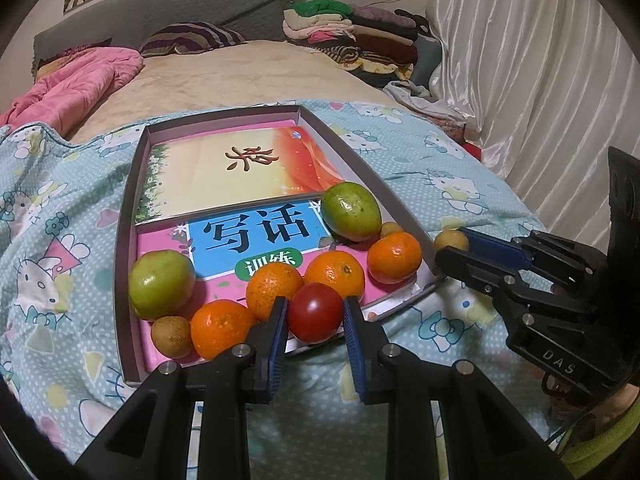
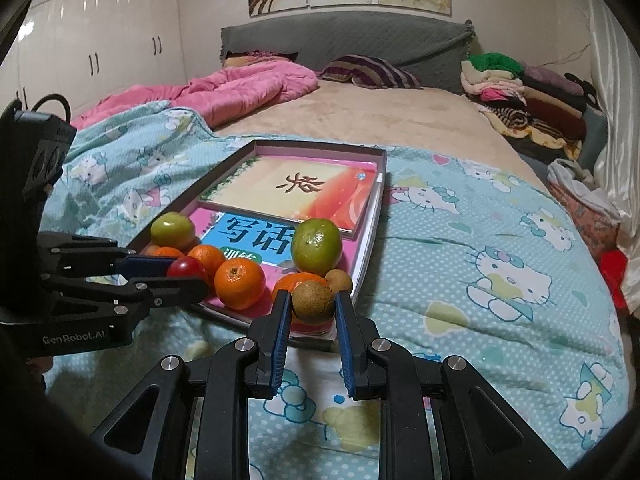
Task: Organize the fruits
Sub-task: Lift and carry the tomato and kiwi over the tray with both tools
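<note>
A shallow box (image 1: 128, 200) with books in it lies on the bed and holds the fruit. My left gripper (image 1: 315, 312) is shut on a red tomato (image 1: 315, 312) at the box's near edge, among three oranges (image 1: 336, 272) and two green fruits (image 1: 162, 284). A small brown fruit (image 1: 172, 336) lies at the near left. My right gripper (image 2: 312, 304) is shut on a small brown round fruit (image 2: 313, 302) at the box's near right corner; it also shows in the left wrist view (image 1: 451, 241). Another brown fruit (image 2: 339, 280) sits just behind it.
The box (image 2: 372, 216) rests on a light-blue cartoon-print blanket (image 2: 480, 280). A pink quilt (image 2: 224, 92) and striped pillow (image 2: 372, 72) lie farther back. Folded clothes (image 2: 520, 92) are stacked at the back right, beside a white curtain (image 1: 540, 80).
</note>
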Motion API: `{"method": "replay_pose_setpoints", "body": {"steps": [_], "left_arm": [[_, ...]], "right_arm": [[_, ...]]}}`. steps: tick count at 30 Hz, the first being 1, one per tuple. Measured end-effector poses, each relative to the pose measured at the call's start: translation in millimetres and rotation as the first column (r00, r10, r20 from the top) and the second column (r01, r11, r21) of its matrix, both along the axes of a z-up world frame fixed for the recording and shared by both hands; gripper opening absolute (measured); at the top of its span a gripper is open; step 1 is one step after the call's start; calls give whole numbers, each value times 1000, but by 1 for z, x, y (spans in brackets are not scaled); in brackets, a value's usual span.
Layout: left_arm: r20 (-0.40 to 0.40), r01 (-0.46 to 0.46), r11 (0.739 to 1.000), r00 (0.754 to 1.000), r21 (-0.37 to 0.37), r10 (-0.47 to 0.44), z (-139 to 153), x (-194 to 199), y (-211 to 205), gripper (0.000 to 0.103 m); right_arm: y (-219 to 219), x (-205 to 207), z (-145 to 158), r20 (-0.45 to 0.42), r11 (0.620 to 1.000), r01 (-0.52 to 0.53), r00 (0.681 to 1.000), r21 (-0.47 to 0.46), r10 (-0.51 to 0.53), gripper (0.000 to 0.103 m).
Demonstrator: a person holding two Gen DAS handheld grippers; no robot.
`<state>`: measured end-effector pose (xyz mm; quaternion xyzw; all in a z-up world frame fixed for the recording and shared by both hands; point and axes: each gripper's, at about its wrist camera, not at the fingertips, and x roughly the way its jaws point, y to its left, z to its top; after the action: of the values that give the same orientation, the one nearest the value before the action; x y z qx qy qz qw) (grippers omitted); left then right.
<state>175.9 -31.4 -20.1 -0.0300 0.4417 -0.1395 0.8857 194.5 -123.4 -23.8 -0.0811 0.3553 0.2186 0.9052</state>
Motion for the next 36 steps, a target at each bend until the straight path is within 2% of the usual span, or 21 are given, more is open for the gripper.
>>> {"method": "replay_pose_setpoints", "body": {"steps": [19,36], "left_arm": [[17,-7,1000,1000,11,7,-1,4,4,28],[17,-33,999,999,21,33,-2,6,11,28]], "right_arm": [[8,4,-13,-9,997,0,1000,-73,-1,23],[16,2,-17,1,997,-23,1000,-70,23,25]]}}
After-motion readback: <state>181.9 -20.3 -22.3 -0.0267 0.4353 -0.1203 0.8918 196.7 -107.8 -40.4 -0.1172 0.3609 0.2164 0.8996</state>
